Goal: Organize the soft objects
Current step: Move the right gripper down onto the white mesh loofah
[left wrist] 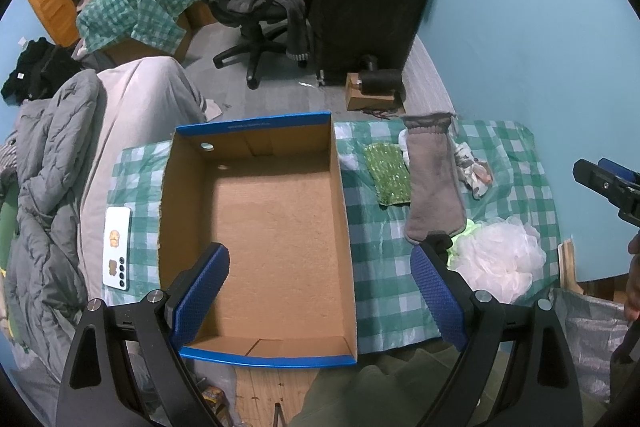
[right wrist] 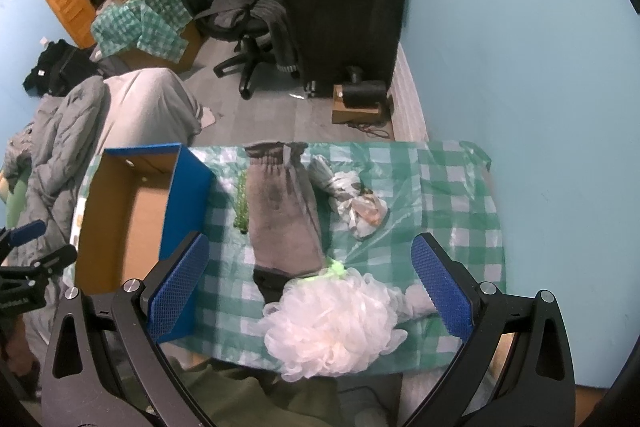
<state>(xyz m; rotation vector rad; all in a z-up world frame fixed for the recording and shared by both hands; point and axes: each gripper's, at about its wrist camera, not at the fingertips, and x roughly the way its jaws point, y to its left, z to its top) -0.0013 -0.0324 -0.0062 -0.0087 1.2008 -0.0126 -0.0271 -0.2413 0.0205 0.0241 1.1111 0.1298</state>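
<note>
Beside the empty cardboard box [right wrist: 132, 211], the white bath pouf [right wrist: 332, 323] lies between the wide-open right gripper [right wrist: 310, 291], which should sink deep before squeezing, while the open left gripper [left wrist: 320, 291] hovers over the box.

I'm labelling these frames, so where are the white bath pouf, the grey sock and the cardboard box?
white bath pouf [right wrist: 332, 327]: right wrist view, middle of the mesh ball.
grey sock [right wrist: 282, 215]: right wrist view, mid-length of its body.
cardboard box [left wrist: 276, 247]: left wrist view, bare inside floor.
</note>
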